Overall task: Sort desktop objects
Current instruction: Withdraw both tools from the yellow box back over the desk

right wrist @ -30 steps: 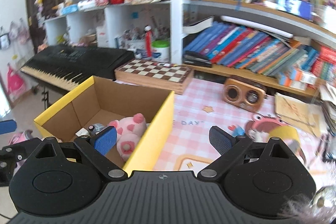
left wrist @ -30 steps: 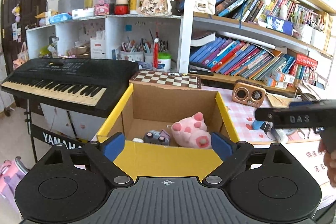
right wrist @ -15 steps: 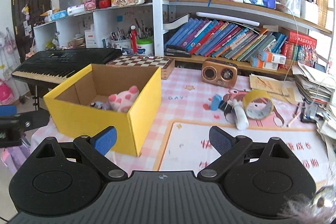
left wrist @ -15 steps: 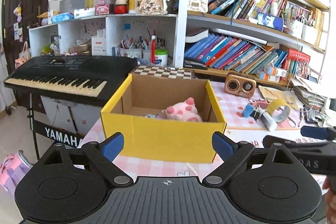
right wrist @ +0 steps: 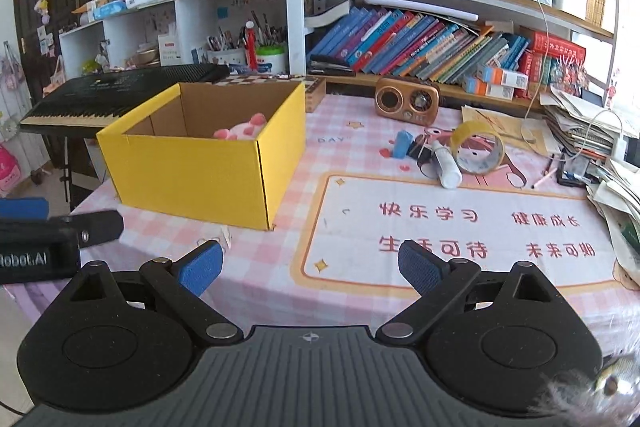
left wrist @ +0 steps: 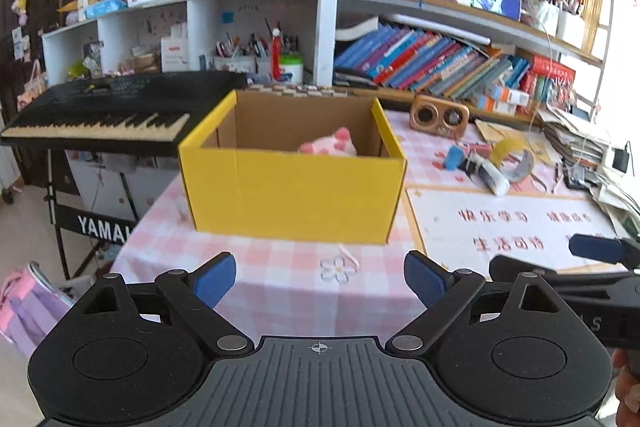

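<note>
At twelve o'clock from the left gripper (left wrist: 319, 279), a yellow box (left wrist: 294, 197) on the counter (right wrist: 352, 307) holds a pink plush pig (left wrist: 330, 147). Toward one o'clock from the right gripper (right wrist: 310, 265) lies a tape roll (right wrist: 478, 151). Both jaws gape wide, empty.

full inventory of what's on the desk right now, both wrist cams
cardboard box: 1, yellow, desk left
plush pig: 1, pink, inside box
tape roll: 1, yellowish, desk right
white tube: 1, left of tape
blue eraser-like block: 1, left of tube
retro radio: 1, brown, desk back
chessboard: 1, behind box
desk mat: 1, white, red text
left claw: open, empty
right claw: open, empty
</note>
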A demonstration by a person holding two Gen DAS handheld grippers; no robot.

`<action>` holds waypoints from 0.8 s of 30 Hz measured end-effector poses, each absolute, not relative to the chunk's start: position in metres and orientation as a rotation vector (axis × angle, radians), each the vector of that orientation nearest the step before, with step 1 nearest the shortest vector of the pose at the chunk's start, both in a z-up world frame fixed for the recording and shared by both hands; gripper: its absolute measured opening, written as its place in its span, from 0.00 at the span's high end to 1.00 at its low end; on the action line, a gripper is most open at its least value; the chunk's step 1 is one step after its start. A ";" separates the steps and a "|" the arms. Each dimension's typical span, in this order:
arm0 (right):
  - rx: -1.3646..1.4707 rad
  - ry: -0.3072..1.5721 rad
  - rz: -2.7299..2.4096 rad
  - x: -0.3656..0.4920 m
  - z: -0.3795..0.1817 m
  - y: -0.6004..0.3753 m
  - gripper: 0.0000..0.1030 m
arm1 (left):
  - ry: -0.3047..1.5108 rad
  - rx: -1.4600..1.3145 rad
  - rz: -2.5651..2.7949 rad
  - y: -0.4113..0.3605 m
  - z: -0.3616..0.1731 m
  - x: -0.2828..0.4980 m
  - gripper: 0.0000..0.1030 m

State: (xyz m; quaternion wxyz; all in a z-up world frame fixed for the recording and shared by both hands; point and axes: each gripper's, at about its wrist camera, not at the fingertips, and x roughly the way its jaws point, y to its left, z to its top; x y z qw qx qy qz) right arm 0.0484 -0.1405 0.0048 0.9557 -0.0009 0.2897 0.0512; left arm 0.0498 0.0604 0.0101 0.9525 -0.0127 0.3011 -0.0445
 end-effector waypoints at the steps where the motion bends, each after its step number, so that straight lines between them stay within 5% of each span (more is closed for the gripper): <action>1: -0.002 0.591 0.100 0.047 0.004 -0.141 0.08 | 0.621 -0.029 -0.094 0.060 0.008 0.050 0.09; 24: 0.019 0.667 -0.034 0.043 -0.009 -0.173 0.08 | 0.698 0.000 -0.192 0.030 -0.009 0.062 0.09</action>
